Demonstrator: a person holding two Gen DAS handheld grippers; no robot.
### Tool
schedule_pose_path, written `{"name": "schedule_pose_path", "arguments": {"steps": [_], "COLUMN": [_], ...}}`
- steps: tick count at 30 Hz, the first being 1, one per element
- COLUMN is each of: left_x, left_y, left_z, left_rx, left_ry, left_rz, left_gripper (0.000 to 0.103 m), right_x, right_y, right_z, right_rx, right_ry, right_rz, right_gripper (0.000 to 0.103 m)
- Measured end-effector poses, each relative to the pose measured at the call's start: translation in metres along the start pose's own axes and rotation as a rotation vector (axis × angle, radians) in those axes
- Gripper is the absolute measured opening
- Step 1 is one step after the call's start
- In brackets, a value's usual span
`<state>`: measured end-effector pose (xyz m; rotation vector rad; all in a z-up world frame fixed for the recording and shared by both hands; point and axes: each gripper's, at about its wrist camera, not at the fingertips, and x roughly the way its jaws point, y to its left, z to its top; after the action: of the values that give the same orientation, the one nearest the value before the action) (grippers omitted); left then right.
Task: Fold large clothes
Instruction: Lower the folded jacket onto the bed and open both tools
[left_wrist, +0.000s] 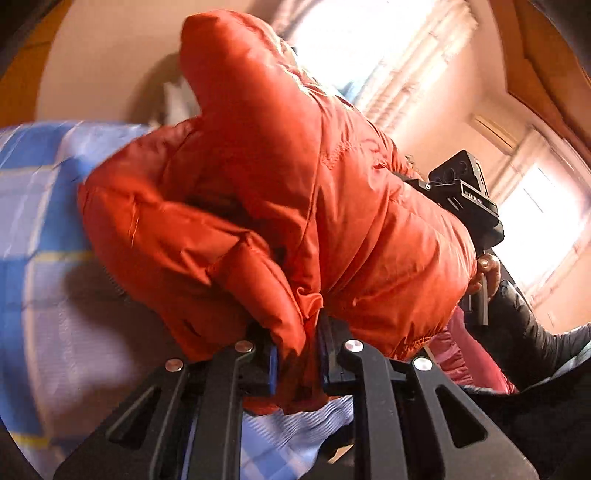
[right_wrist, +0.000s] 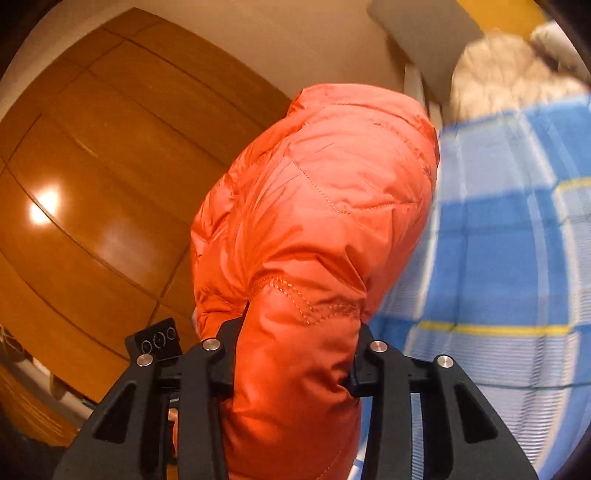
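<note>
Both the left gripper (left_wrist: 295, 363) and right gripper (right_wrist: 295, 363) have their fingers clamped on the orange jacket (left_wrist: 280, 192), lifted above the bed (left_wrist: 44, 236); lower it evenly to lay flat.

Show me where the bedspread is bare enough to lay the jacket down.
Bare blue checked bedspread lies right of the orange jacket, up to the beige fluffy bundle. Crowded: pink and dark clothes by the right gripper.

Orange puffer jacket (left_wrist: 280, 206) bunched, lifted above blue plaid bedsheet (left_wrist: 40, 236). Left gripper (left_wrist: 297, 363) clamps jacket fold from below. Right gripper (left_wrist: 465, 192) at jacket's right side, mostly hidden behind it; bright window (left_wrist: 543, 225) beyond.
</note>
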<state>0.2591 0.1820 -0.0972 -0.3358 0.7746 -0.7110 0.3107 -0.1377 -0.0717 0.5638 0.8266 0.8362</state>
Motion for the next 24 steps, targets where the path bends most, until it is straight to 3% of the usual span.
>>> {"name": "schedule_pose_path", "arguments": {"steps": [4,7,12,14,17,19,20,24], "left_x": [0.040,0.084,0.145,0.153,0.154,0.151,0.147,0.135], "left_y": [-0.023,-0.032,-0.027,-0.020,-0.008,-0.009,-0.010,-0.035], "left_z": [0.033,0.051,0.037,0.030,0.031,0.031,0.032,0.021], "left_rx": [0.057,0.089,0.070,0.047,0.024,0.018,0.008,0.016], "left_ry": [0.015,0.073,0.195,0.198,0.197,0.190,0.185,0.153], "left_rz": [-0.028,-0.034,0.005,0.000,0.006,0.023,0.022,0.051], "left_gripper": [0.015,0.015,0.015,0.015,0.015,0.016,0.017,0.020], "right_x": [-0.040,-0.068,-0.056,-0.055,-0.053,-0.057,-0.055,-0.076], "right_y": [-0.015,-0.050,-0.112,-0.125,-0.126,-0.120,-0.117,-0.088], "right_z": [0.013,0.015,-0.014,-0.025,-0.029,-0.028,-0.024,-0.027], "right_rx": [0.001,0.029,0.117,0.145,0.160,0.153,0.143,0.092], "right_ry": [-0.075,-0.091,-0.001,-0.011,-0.010,-0.022,-0.032,-0.098], "right_rz": [-0.063,-0.165,-0.360,-0.368,-0.384,-0.456,-0.474,-0.532], "right_gripper": [0.037,0.037,0.038,0.039,0.045,0.071,0.075,0.078]}}
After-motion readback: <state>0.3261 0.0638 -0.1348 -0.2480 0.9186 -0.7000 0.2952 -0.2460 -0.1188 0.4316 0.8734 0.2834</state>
